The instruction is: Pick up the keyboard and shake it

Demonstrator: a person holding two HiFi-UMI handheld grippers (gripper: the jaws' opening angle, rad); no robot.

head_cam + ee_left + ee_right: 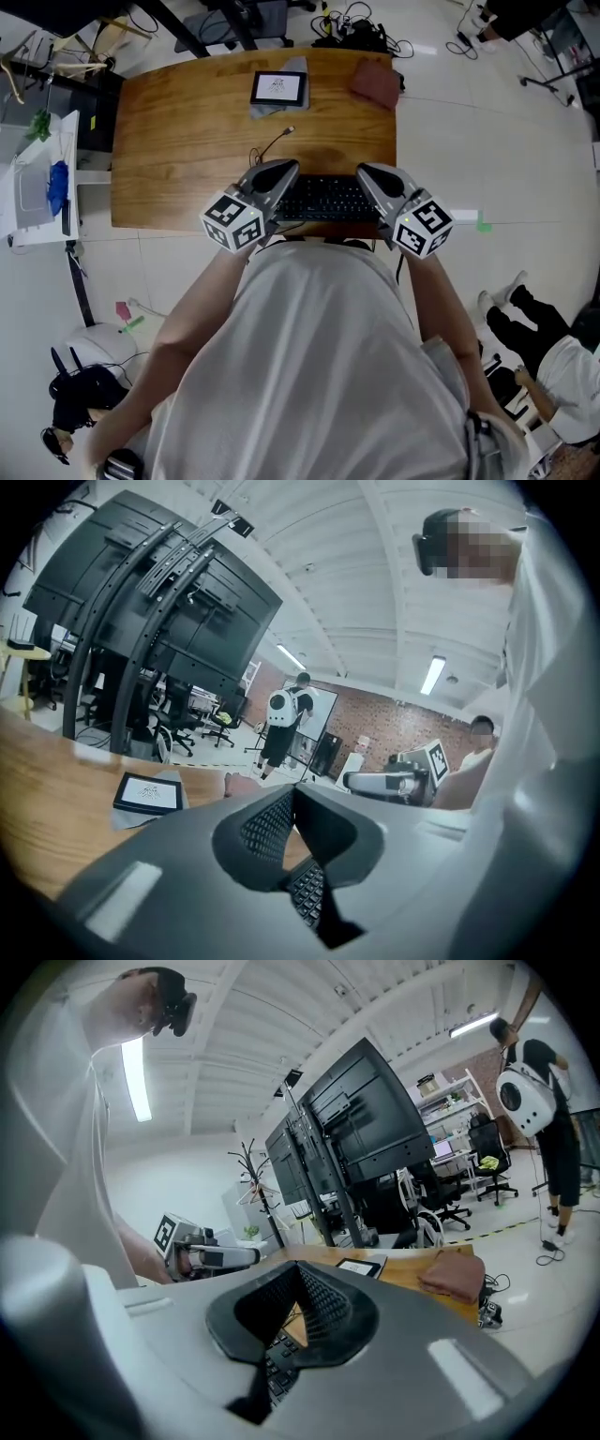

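Observation:
A black keyboard [326,199] lies along the near edge of the wooden table [178,141], right in front of me. My left gripper [290,169] sits at its left end and my right gripper [363,172] at its right end, both pointing away from me. Seen from its own camera, the left gripper [293,789] has its tips pressed together, with the keyboard's keys [305,892] showing through the gap beneath them. The right gripper [298,1266] is likewise shut tip to tip above the keys [275,1361]. Nothing shows pinched between either pair of tips.
A small tablet [277,87] on a grey cloth and a folded reddish-brown cloth [375,82] lie at the table's far edge. A thin cable [270,147] runs across the middle. A white cart [37,183] stands to the left. A person [553,361] sits at lower right.

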